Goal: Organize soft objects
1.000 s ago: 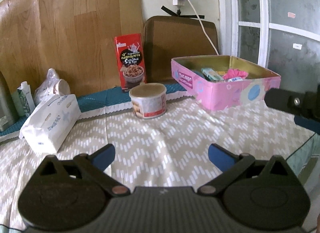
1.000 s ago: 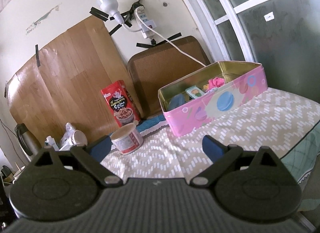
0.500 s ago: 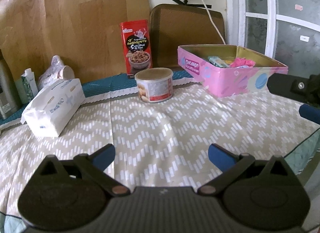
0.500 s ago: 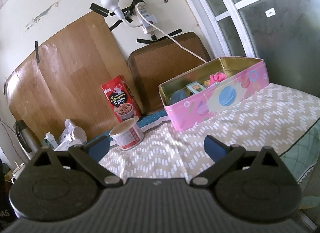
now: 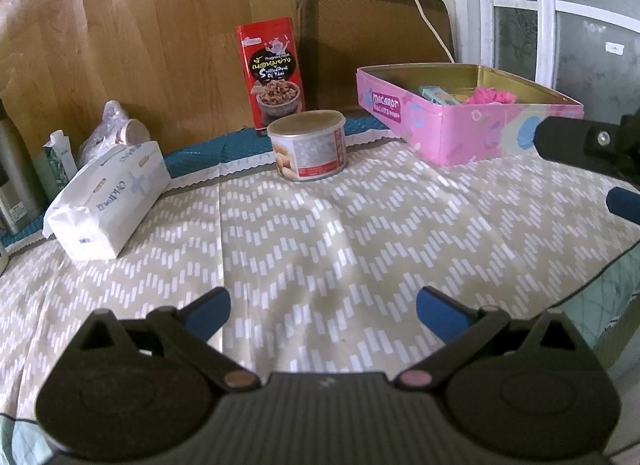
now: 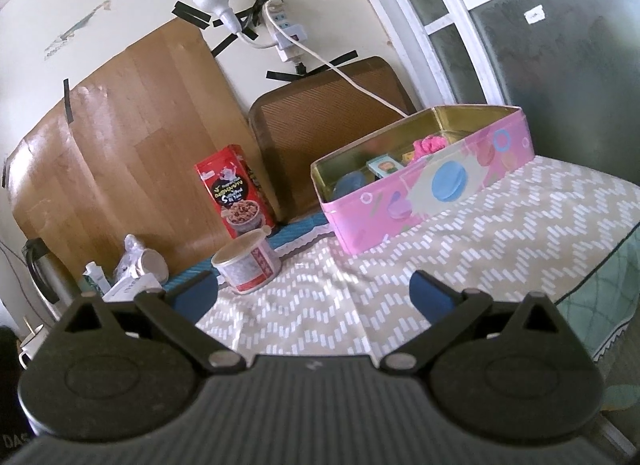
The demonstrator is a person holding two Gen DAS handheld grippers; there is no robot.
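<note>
A pink macaron tin [image 5: 452, 137] [image 6: 420, 205] stands open at the back right of the table. Inside it lie a pink fluffy thing [image 5: 494, 96] [image 6: 430, 144], a small carton [image 6: 384, 167] and a blue round item [image 6: 348, 185]. A white soft tissue pack [image 5: 108, 201] lies at the left. My left gripper [image 5: 323, 311] is open over the patterned cloth, nothing between its fingers. My right gripper [image 6: 314, 293] is open too, empty, near the table's front; part of it [image 5: 588, 145] shows at the right edge of the left wrist view.
A round can [image 5: 307, 150] [image 6: 247, 263] and a red snack box [image 5: 272, 73] [image 6: 236, 195] stand at the back middle. A bagged cup [image 5: 120, 129], a small carton [image 5: 56, 169] and a flask sit at the far left. A cable hangs from a wall socket [image 6: 286, 31]. The table edge [image 6: 592, 265] drops at the right.
Both grippers have shifted slightly; the left wrist view has tipped down and drawn a little nearer the can and tissue pack. Both stay open and empty. Nothing on the table has moved.
</note>
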